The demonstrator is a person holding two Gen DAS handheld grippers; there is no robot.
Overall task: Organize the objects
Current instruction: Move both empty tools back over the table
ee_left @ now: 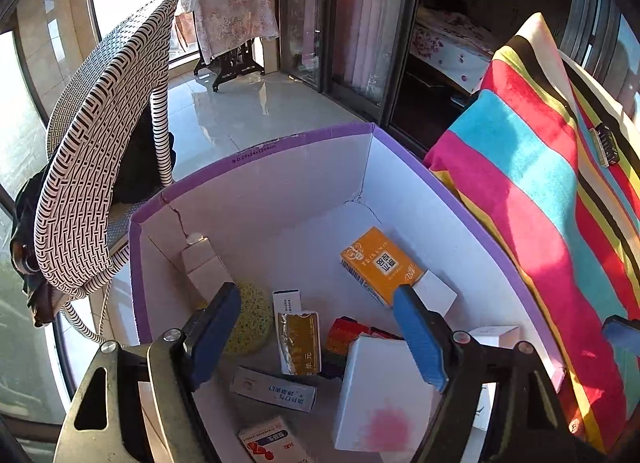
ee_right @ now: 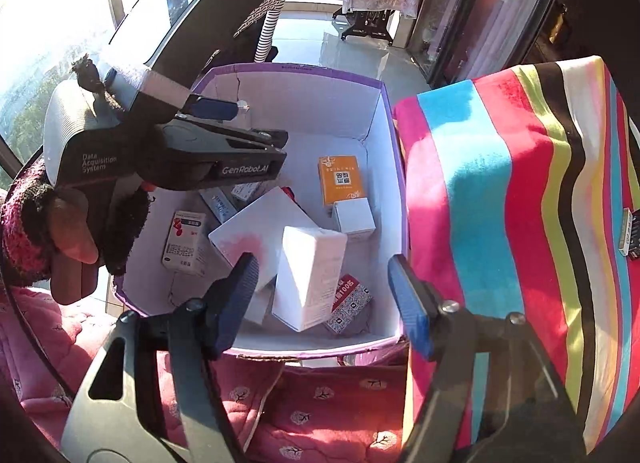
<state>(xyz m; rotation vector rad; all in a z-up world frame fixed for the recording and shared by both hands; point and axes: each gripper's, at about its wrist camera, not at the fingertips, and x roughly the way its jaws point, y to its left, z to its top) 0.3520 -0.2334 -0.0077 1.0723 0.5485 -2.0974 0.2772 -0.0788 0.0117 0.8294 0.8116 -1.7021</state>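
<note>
A purple-rimmed white cardboard box (ee_left: 304, 143) (ee_right: 394, 199) holds several small packages: an orange box (ee_left: 380, 265) (ee_right: 342, 179), a flat white box (ee_left: 384, 391) (ee_right: 248, 231), a tall white box (ee_right: 310, 275), medicine boxes (ee_left: 276, 387) (ee_right: 185, 243), a yellow sponge (ee_left: 250, 317) and a gold pouch (ee_left: 300, 343). My left gripper (ee_left: 318, 337) is open and empty, hovering over the box's inside; it also shows in the right wrist view (ee_right: 224, 111). My right gripper (ee_right: 322, 303) is open and empty above the box's near side.
A striped, multicoloured cushion (ee_left: 532, 199) (ee_right: 508, 199) lies right of the box, with a small dark item (ee_left: 606, 145) (ee_right: 632, 235) on it. A woven chair (ee_left: 104, 151) stands left. A pink quilted surface (ee_right: 300, 415) lies under the box. A glass door and tiled floor are behind.
</note>
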